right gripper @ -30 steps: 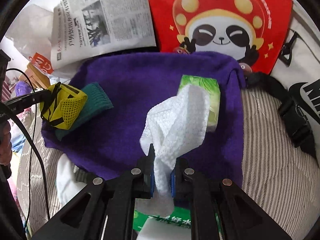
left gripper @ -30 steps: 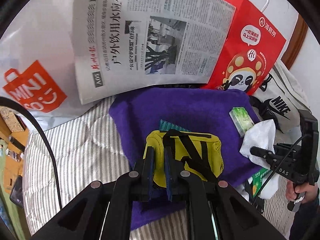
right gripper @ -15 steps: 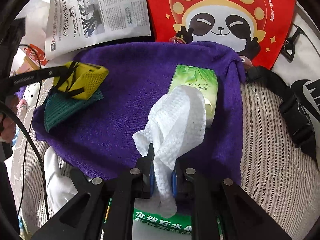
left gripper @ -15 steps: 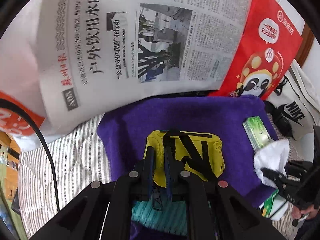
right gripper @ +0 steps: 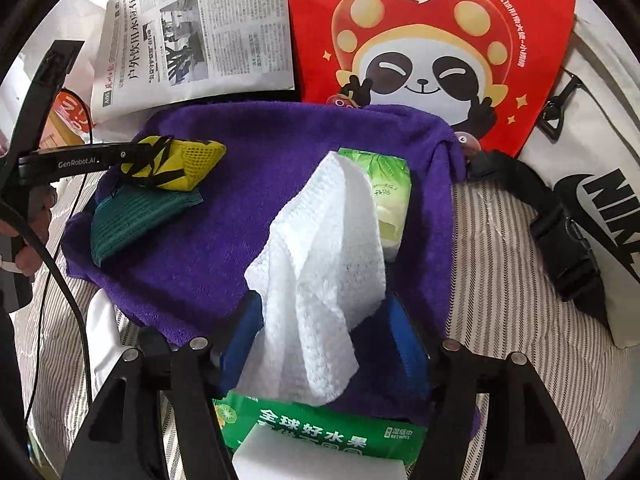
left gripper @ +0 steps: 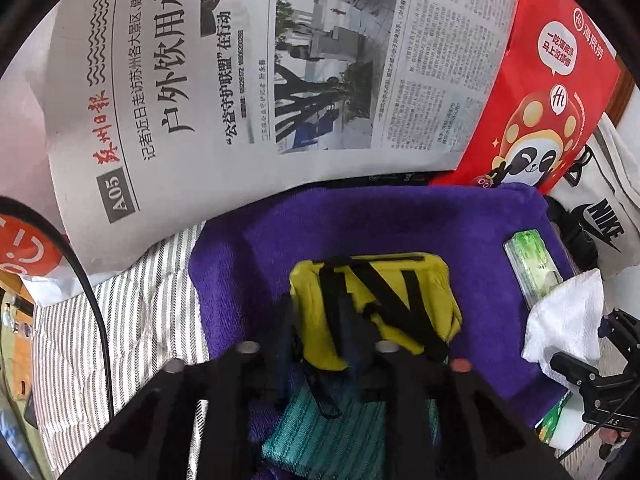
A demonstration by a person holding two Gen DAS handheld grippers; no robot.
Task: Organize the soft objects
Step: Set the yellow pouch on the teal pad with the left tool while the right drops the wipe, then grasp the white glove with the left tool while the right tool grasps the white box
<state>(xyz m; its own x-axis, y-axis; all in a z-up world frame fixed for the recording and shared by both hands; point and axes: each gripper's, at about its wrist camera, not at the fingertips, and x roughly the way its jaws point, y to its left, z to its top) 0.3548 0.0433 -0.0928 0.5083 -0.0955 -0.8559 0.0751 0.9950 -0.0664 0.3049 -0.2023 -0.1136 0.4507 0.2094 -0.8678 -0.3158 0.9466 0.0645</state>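
On striped bedding w/ purple towel [right gripper: 192,248], both grippers' jaws have just been opening: right gripper [right gripper: 324,344] wide, white cloth [right gripper: 320,272] loose between; left gripper [left gripper: 320,344] slightly parted round yellow pouch [left gripper: 376,304] over green cloth [right gripper: 136,216]; lift clear w/o snagging.

Setting reads as a home bedroom: the work surface is a grey-and-white striped quilted mattress [right gripper: 500,264], not a bench. Everyday household clutter lies on it: a newspaper [left gripper: 280,80], a red panda-print shopping bag [right gripper: 432,48], a white Nike bag [right gripper: 600,184] and a pack of wet wipes [right gripper: 320,432]. A purple towel [right gripper: 224,240] is spread over the bedding.
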